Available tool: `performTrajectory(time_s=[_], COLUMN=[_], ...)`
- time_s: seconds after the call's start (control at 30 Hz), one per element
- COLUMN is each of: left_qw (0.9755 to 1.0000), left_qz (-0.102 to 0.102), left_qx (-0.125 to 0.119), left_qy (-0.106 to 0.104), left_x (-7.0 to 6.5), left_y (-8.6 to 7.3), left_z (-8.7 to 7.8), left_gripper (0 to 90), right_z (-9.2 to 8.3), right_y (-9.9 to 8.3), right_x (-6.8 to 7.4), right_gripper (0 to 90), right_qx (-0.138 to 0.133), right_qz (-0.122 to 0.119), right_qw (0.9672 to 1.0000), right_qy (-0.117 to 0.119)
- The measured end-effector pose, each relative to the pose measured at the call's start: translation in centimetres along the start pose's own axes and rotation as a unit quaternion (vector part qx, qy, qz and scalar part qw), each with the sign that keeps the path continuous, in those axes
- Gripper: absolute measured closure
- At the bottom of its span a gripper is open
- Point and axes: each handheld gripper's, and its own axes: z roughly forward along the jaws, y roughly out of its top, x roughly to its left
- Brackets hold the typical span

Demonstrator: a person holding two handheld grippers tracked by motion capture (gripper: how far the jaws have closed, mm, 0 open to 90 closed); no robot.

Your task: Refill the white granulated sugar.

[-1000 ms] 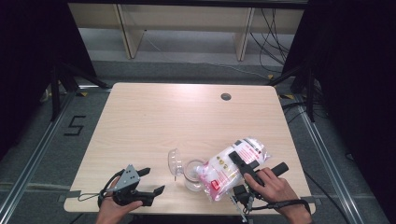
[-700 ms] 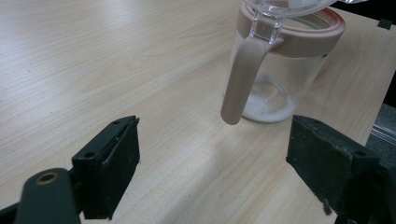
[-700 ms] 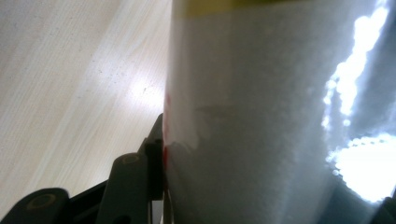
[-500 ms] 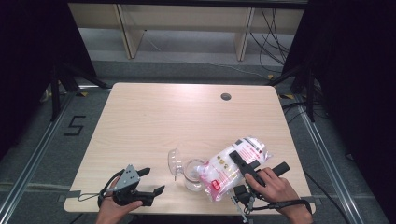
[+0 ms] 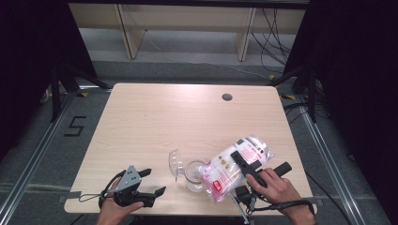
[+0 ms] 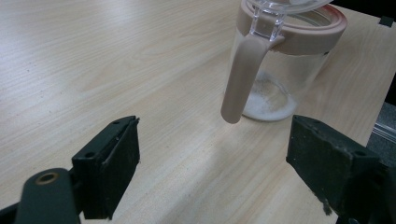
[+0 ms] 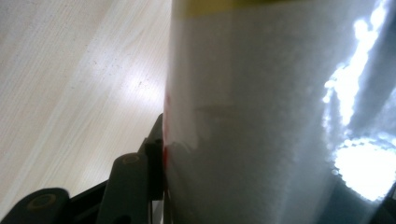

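The right gripper (image 5: 245,165) has its fingers clamped on a clear plastic bag of white granules with red print (image 5: 234,166), tilted so its lower end hangs over the mouth of a clear glass jar with a beige collar (image 5: 194,172). That lean suggests pouring: a thin layer of white powder already lies in the jar's bottom, as the left gripper view shows. The jar stands upright near the front edge of the light wooden table (image 5: 187,117), its clear hinged lid (image 5: 175,162) swung open to the left, out of the bag's way. The left gripper (image 5: 152,183) rests well apart from the jar, its fingers (image 6: 109,161) spread wide with nothing between them, likely waiting to steady the jar.
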Motion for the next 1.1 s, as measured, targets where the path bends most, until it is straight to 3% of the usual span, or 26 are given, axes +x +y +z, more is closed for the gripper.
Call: performTrajectory(time_s=[0.1, 0.17, 0.2, 0.3, 0.43, 0.67, 1.1], left_qw=[0.9998, 1.0000, 0.9999, 0.9999, 0.9999, 0.9999, 0.9999], left_qz=[-0.019, 0.000, -0.012, -0.014, -0.013, -0.013, -0.013], left_qx=[-0.008, -0.004, 0.000, 0.000, -0.001, -0.001, -0.001], left_qy=[-0.002, -0.003, -0.001, 0.001, 0.001, 0.000, 0.001], left_x=[-0.20, 0.07, -0.06, -0.06, -0.03, -0.03, -0.04], left_y=[-0.09, -0.03, -0.07, -0.07, -0.07, -0.07, -0.08], left_z=[0.10, 0.02, -0.01, 0.00, 0.00, 0.02, 0.01], left_gripper=[16.7, 16.7, 16.7, 16.7, 16.7, 16.7, 16.7], right_z=[0.02, 0.01, 0.02, 0.00, 0.12, 0.03, 0.14], right_y=[0.00, 0.02, 0.03, 0.11, 0.21, 0.07, 0.20], right_x=[-0.07, -0.03, -0.03, 0.06, -0.12, -0.04, -0.09], right_gripper=[53.3, 53.3, 53.3, 53.3, 53.4, 53.4, 53.5], right_qx=[-0.002, 0.001, 0.002, 0.006, 0.001, 0.007, 0.009], right_qz=[-0.003, -0.002, -0.003, -0.004, -0.015, -0.003, -0.015], right_qw=[1.0000, 1.0000, 1.0000, 1.0000, 0.9999, 1.0000, 0.9998], right_qy=[0.000, 0.000, 0.001, 0.002, 0.004, 0.000, 0.004])
